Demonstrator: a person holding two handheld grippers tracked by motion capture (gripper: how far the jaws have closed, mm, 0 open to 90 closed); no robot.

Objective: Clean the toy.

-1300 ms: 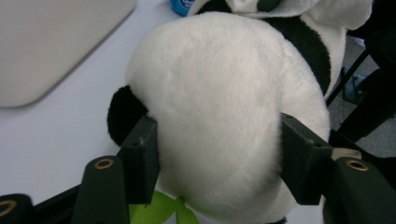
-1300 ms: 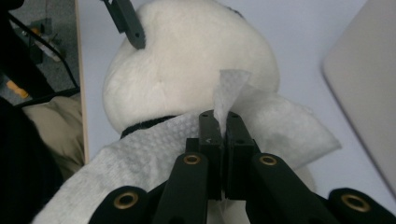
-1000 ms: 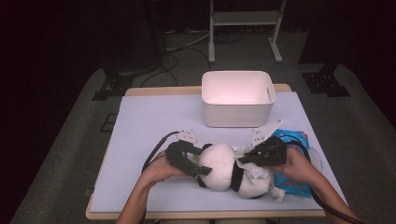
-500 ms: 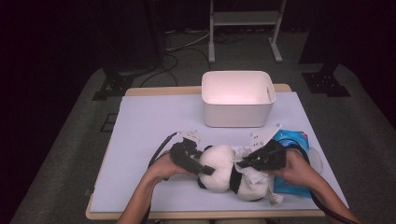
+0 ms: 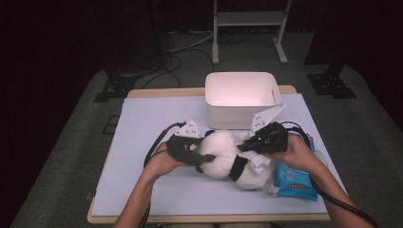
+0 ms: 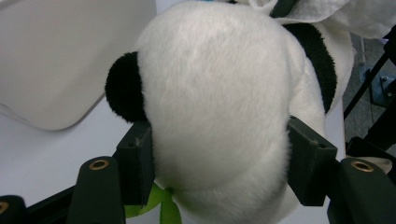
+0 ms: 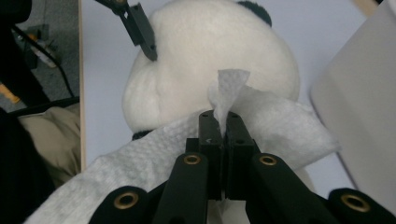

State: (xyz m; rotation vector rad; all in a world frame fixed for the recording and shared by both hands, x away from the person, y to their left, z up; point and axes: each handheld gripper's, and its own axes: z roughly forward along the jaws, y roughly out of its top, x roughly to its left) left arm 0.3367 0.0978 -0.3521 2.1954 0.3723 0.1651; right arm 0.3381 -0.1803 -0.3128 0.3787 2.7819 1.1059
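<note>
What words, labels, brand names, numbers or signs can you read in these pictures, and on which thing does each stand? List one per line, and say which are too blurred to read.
Blue wipes packet: it carries print, but too small and blurred to read.
Plush panda: no tag or lettering visible.
White bin: plain, no label visible.
White wipe: only an embossed pattern, no text.
So no text can be read anywhere.
</note>
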